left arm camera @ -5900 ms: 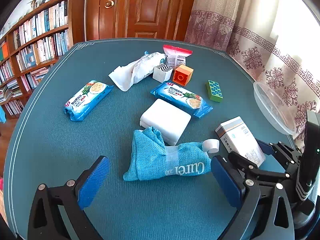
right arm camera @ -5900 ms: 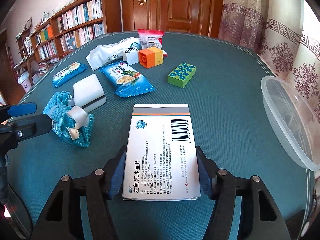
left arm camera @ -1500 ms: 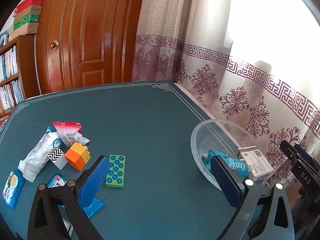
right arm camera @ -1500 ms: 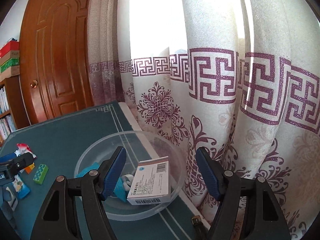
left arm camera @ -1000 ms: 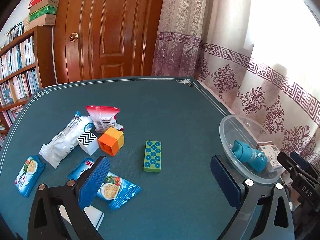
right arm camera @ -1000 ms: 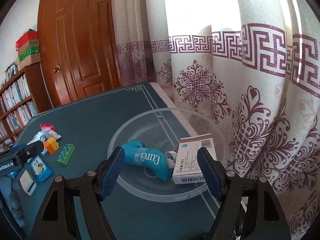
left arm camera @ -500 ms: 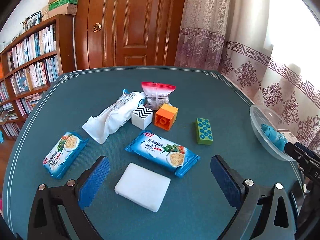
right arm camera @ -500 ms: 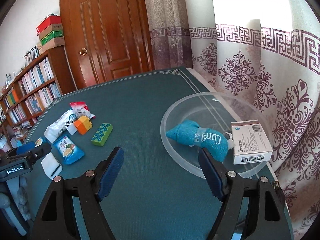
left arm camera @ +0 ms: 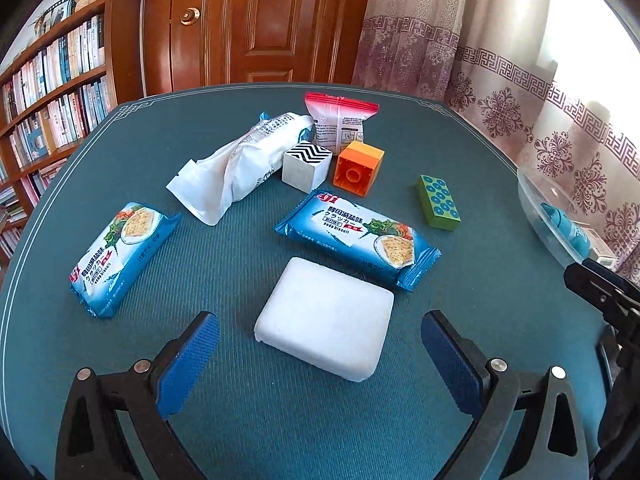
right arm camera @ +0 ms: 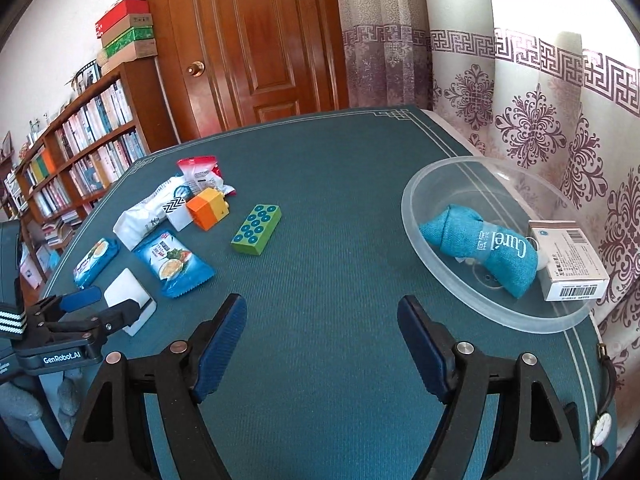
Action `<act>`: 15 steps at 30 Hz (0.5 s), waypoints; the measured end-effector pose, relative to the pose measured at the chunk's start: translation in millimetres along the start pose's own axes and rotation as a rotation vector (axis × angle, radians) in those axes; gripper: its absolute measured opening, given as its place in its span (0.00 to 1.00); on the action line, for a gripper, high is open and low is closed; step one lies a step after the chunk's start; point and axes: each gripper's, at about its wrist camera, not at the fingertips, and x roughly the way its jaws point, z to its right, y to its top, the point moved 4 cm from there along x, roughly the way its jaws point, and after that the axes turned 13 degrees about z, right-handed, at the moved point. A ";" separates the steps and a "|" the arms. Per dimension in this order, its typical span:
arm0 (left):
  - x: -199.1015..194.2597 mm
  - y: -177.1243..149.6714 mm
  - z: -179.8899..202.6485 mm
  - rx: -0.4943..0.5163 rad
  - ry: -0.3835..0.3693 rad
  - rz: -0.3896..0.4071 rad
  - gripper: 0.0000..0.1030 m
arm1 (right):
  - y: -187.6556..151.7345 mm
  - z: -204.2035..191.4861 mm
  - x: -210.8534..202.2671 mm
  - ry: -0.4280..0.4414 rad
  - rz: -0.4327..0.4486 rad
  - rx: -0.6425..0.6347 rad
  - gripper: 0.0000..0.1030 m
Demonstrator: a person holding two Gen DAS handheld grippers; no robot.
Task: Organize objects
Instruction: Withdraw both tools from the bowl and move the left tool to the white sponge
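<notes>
My left gripper [left arm camera: 320, 356] is open and empty, its fingers either side of a white foam block [left arm camera: 326, 322] lying on the teal table. The block also shows in the right wrist view [right arm camera: 128, 294]. My right gripper [right arm camera: 322, 344] is open and empty over bare table, left of a clear plastic bowl [right arm camera: 412, 216]. The bowl holds a blue Curel pouch [right arm camera: 480, 250] and a white medicine box [right arm camera: 568, 266]. Loose on the table lie two blue cracker packs [left arm camera: 356, 236] [left arm camera: 118, 254], a white wrapper [left arm camera: 240, 166], a red-topped packet [left arm camera: 340, 122], a zigzag cube [left arm camera: 306, 164], an orange block [left arm camera: 358, 168] and a green brick [left arm camera: 438, 202].
The bowl [left arm camera: 536, 204] sits at the table's right edge by a patterned curtain [right arm camera: 540, 92]. A bookshelf [left arm camera: 48, 92] and a wooden door [left arm camera: 256, 20] stand behind the table. A wristwatch [right arm camera: 602, 428] hangs at the front right corner.
Both grippers have swung left, away from the bowl where the pouch and box were dropped. My left gripper has come down close to the white foam block.
</notes>
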 end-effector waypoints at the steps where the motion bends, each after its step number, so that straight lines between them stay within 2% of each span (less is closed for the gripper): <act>1: 1.9 -0.8 -0.7 -0.003 0.002 -0.008 1.00 | -1.0 -2.1 1.3 0.003 -0.005 -0.003 0.77; 8: 8.6 -4.1 -4.3 -0.003 0.019 -0.033 0.98 | -6.5 -12.3 11.1 0.033 -0.040 -0.005 0.77; 11: 7.2 -5.2 0.0 0.029 0.013 -0.022 0.87 | -7.2 -18.5 15.7 0.048 -0.051 -0.011 0.77; 14: 5.7 -5.2 3.3 0.054 -0.001 -0.009 0.69 | -7.9 -27.3 20.1 0.075 -0.061 -0.017 0.77; 15: 4.9 -4.9 2.8 0.055 -0.003 -0.005 0.67 | -7.8 -30.7 21.8 0.089 -0.065 -0.020 0.77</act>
